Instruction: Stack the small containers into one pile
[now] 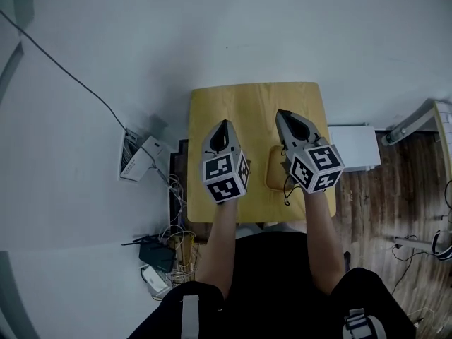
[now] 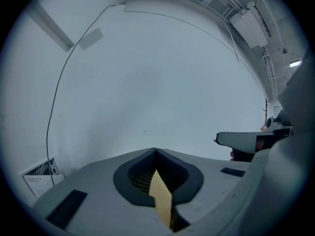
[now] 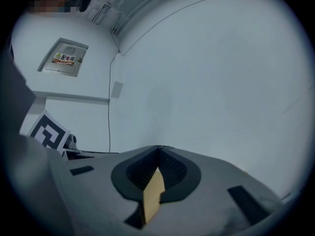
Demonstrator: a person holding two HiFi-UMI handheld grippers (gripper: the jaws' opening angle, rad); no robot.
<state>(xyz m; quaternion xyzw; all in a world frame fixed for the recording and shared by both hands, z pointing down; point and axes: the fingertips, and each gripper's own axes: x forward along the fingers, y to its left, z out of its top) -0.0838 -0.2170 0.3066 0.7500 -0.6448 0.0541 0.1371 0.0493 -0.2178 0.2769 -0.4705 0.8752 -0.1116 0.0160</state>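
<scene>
In the head view I hold both grippers side by side over a small wooden table [image 1: 251, 101]. My left gripper [image 1: 224, 123] points away from me with its jaws shut and nothing between them. My right gripper [image 1: 281, 114] is likewise shut and empty. A tan rounded object [image 1: 274, 169] lies on the table under the right gripper, mostly hidden, and I cannot tell what it is. The left gripper view shows the left gripper [image 2: 156, 151] with tips closed against a white wall, and the right gripper [image 2: 251, 140] beside it. In the right gripper view the right gripper [image 3: 158, 149] is also closed.
The table stands against a white wall. A white socket box [image 1: 138, 157] and a tangle of cables [image 1: 173, 249] lie on the floor at the left. A white box [image 1: 355, 147] sits right of the table on wooden flooring [image 1: 395, 203]. A thin cable [image 1: 63, 69] runs down the wall.
</scene>
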